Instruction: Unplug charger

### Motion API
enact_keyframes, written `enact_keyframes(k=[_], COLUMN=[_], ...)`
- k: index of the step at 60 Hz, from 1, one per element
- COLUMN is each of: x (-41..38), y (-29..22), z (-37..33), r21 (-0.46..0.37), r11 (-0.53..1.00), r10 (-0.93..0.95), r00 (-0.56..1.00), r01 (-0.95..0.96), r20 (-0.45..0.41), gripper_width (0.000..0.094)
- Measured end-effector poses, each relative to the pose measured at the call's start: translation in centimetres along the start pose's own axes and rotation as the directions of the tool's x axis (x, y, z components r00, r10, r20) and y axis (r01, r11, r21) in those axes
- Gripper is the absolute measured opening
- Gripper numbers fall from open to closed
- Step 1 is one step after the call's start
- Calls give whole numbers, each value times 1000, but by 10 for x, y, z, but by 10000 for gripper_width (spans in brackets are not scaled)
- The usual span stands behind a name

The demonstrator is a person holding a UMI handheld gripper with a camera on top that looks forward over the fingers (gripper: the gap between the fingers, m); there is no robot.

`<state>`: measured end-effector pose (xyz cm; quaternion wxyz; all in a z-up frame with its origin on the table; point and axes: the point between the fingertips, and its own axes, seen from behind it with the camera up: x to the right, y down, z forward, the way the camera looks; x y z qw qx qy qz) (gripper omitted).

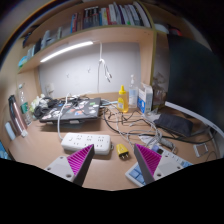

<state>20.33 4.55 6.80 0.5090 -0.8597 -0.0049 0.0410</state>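
A white power strip (86,142) lies on the wooden desk (45,152), just ahead of my left finger. A small yellow charger plug (122,149) lies on the desk just right of the strip, beyond the gap between my fingers; I cannot tell whether it still sits in a socket. My gripper (113,160) is open and empty, with its pink pads (82,158) wide apart above the desk. Cables (125,125) run away behind the strip.
A white and blue box (137,174) lies by my right finger. A laptop (70,110), a yellow bottle (123,97), a white carton (145,97) and clutter stand further back. A bookshelf (90,25) hangs above with a light bar under it.
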Motion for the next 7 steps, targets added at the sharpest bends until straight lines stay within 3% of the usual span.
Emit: enact_keyframes(k=[7], x=[-1], y=[1], z=[-36], r21=[30], r11=[998], r10=[-50], r00=[999], r01=[50], r20=[-2], gripper_width=[882])
